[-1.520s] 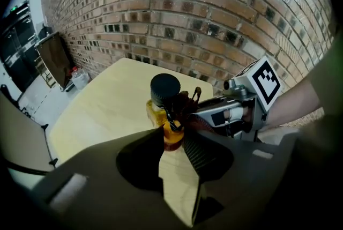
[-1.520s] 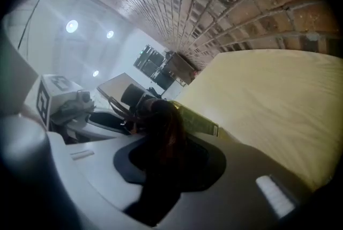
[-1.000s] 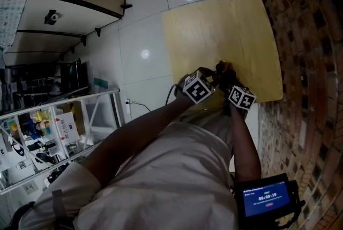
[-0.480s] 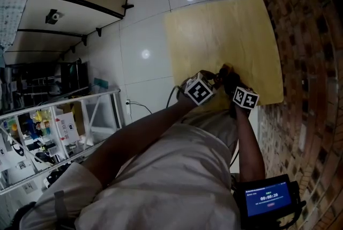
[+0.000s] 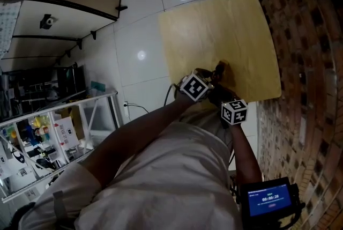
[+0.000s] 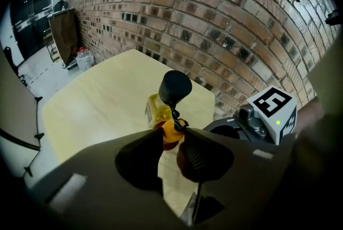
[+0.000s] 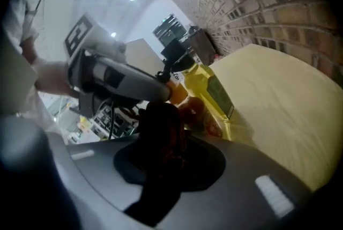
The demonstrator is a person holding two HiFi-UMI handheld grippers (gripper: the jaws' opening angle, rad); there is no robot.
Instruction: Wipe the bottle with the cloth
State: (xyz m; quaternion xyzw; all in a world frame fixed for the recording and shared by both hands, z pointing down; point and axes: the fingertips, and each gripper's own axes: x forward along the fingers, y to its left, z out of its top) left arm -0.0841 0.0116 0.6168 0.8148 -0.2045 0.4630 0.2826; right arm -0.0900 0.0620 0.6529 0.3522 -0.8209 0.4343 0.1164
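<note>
Closest is the person's white shirt [image 5: 171,180]. A small black box with a blue screen [image 5: 266,199] is by the right arm.

The right gripper [image 7: 166,116] is clamped on a dark red cloth [image 7: 158,143]. The cloth bunches up between its jaws and hangs down past them. The top of the cloth is just beside the orange part of the bottle. I cannot tell if it touches.

The left gripper [image 6: 170,135] is clamped on the orange neck of a clear bottle of yellow liquid with a round black cap [image 6: 155,108]. The cap sticks up past the jaws. The yellow body with its label is on the far side of them.

Both grippers are close together by the near edge of the light wooden counter [image 5: 225,25], and the bottle is there too, between them.

Past the counter is a dark brick wall [image 5: 300,36]. A shiny white tile floor [image 5: 139,36] lies beside the counter.
</note>
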